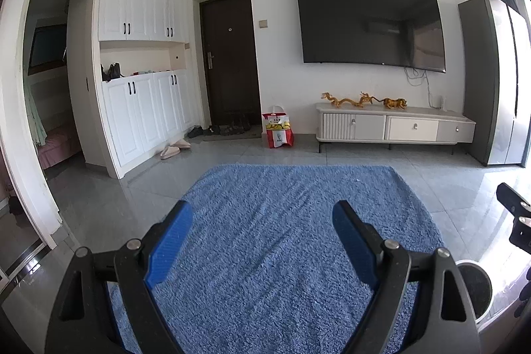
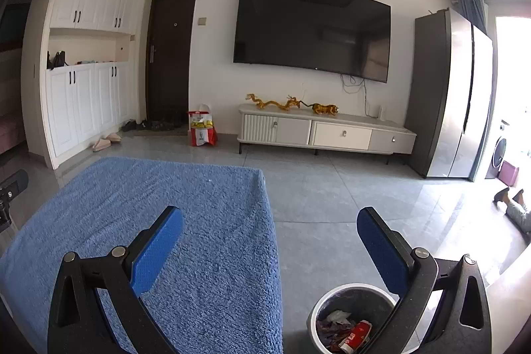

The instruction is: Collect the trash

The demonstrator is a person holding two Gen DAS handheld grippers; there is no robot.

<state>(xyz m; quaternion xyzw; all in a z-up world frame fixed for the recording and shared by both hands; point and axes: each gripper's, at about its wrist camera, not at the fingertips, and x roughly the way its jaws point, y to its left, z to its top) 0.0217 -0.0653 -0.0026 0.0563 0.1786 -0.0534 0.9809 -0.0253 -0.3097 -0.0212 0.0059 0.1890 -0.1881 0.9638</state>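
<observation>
Trash (image 2: 345,332) lay in bin (image 2: 320,304) just beside blue rug (image 2: 199,221), grey tile floor (image 2: 332,188) beyond rug, left gripper (image 1: 262,241) and right gripper (image 2: 270,244) both spread wide, empty.

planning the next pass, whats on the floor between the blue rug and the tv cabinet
Only bare grey floor tile lies between the blue rug and the tv cabinet, seen best in the right wrist view. The red and white bag stands off to the cabinet's left.

A wall television (image 2: 312,29) hangs above a low cabinet (image 2: 325,131) bearing golden figurines (image 2: 292,104).
</observation>
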